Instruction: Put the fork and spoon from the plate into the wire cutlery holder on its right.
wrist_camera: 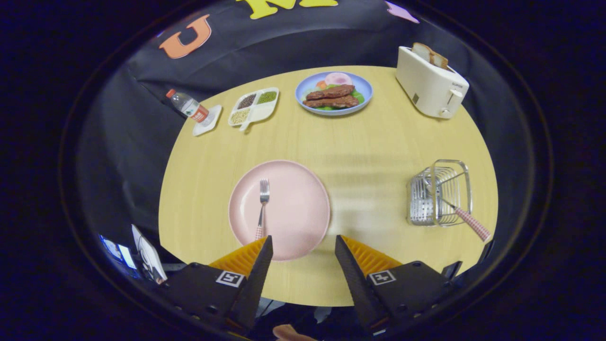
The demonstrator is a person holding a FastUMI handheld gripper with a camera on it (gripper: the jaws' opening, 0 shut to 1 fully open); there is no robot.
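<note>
A pink plate (293, 208) lies on the round wooden table just ahead of my fingers. On its left half rests a fork (262, 203) with its tines pointing away and its checked handle toward my left finger. To the right of the plate stands the wire cutlery holder (438, 194). A spoon (461, 215) leans in it, bowl inside, checked handle sticking out toward the table's near right edge. My gripper (303, 244) is open, nothing between its fingers, held above the plate's near rim.
At the back of the table are a blue plate of food (334, 93), a white toaster (430, 81) with bread to the right, a white divided dish of beans (253, 106), and a water bottle (188, 106) on a coaster at the left edge.
</note>
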